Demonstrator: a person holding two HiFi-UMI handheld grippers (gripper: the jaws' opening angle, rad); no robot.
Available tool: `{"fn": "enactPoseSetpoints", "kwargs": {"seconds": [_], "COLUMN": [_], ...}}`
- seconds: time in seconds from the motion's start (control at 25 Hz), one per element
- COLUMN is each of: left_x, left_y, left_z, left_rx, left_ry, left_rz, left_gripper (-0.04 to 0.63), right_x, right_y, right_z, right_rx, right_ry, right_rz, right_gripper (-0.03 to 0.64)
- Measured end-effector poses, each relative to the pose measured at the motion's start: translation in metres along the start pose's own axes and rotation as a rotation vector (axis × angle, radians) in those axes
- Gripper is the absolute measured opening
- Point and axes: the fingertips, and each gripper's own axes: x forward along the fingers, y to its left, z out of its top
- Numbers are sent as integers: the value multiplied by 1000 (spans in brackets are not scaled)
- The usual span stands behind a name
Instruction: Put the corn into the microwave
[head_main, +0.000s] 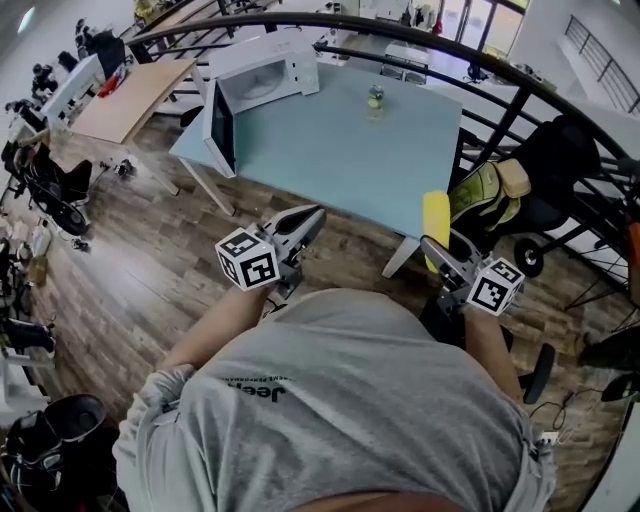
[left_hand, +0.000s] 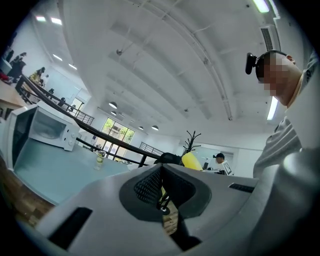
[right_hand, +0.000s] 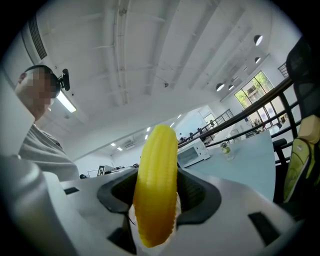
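Observation:
A yellow corn cob (head_main: 435, 222) stands upright in my right gripper (head_main: 440, 255), which is shut on it just off the near right corner of the light-blue table (head_main: 340, 150). In the right gripper view the corn (right_hand: 157, 185) fills the space between the jaws. The white microwave (head_main: 262, 78) sits at the table's far left, its door (head_main: 220, 125) swung open toward me; it also shows in the distance in the left gripper view (left_hand: 47, 131). My left gripper (head_main: 312, 218) hovers at the table's near edge, shut with nothing in it (left_hand: 161, 192).
A small jar (head_main: 375, 98) stands on the far part of the table. A black curved railing (head_main: 520, 80) runs behind it. A yellow-green backpack (head_main: 490, 190) rests on a black chair to the right. A wooden table (head_main: 130, 100) stands at the far left.

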Motion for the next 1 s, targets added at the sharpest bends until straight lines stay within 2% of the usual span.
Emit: {"fn": "enactPoseSetpoints", "kwargs": {"seconds": [0.12,0.28,0.6,1.0], "left_x": [-4,-15,-37,-37], "left_y": [24,78,214,327], "left_z": [2,14,77,133], "left_rx": [-12,-33,-26,-28], "left_ry": [-5,-29,-38,-6], "left_rz": [21,33,-1,-73], "left_gripper": [17,17,17,17], "right_x": [22,76,225,356], "right_y": [-11,-23,-43,-70], "right_z": [-3,-2,23,50], "right_rx": [14,5,8,20], "right_ry": [11,27,17,17], "right_rz": [7,14,-13,-51], "right_gripper": [233,233,233,233]}}
